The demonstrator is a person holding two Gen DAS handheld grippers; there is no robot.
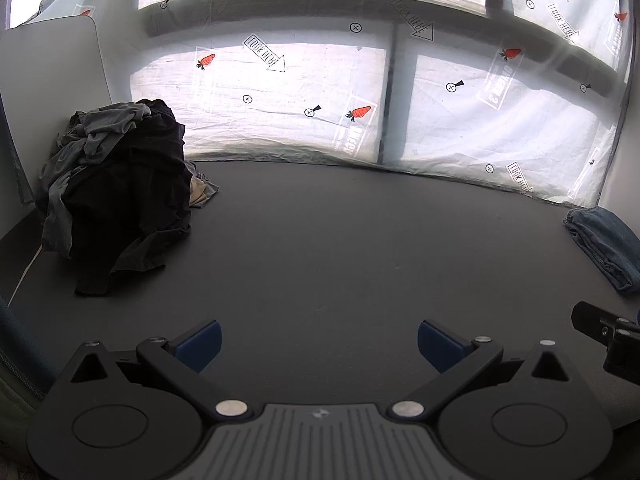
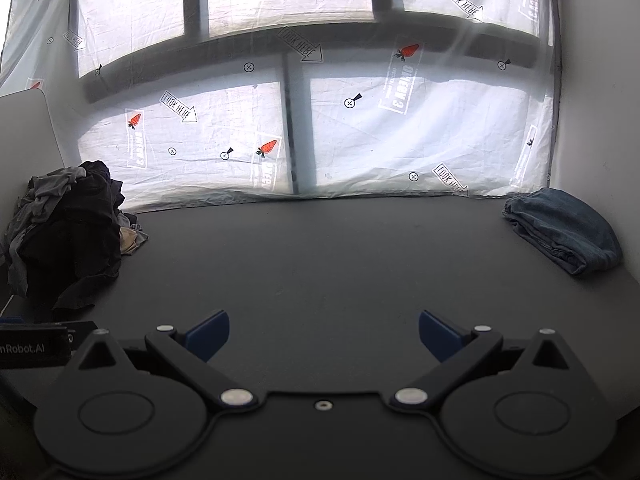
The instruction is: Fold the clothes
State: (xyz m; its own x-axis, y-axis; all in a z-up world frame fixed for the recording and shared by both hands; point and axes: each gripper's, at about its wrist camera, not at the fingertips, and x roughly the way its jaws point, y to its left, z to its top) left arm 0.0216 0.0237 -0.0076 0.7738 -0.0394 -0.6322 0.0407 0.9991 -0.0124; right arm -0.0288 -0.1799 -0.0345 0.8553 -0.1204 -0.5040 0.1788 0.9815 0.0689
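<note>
Both claws are held wide apart and empty over the bare dark table (image 1: pixel 320 248): the left claw (image 1: pixel 319 344) and the right claw (image 2: pixel 324 336). A jumbled heap of dark clothes (image 1: pixel 120 200) is seen ahead and to the left of them; folded jeans (image 2: pixel 564 232) lie ahead to the right. If another garment is wanted, a single top layer should be pinched, not the whole heap.

One heap of dark black and grey crumpled clothes (image 2: pixel 68 236), one folded blue denim garment (image 2: pixel 564 232), one dark grey flat table (image 2: pixel 320 264), two black two-finger grippers with blue pads, left (image 1: pixel 319 344) and right (image 2: pixel 324 336)
</note>
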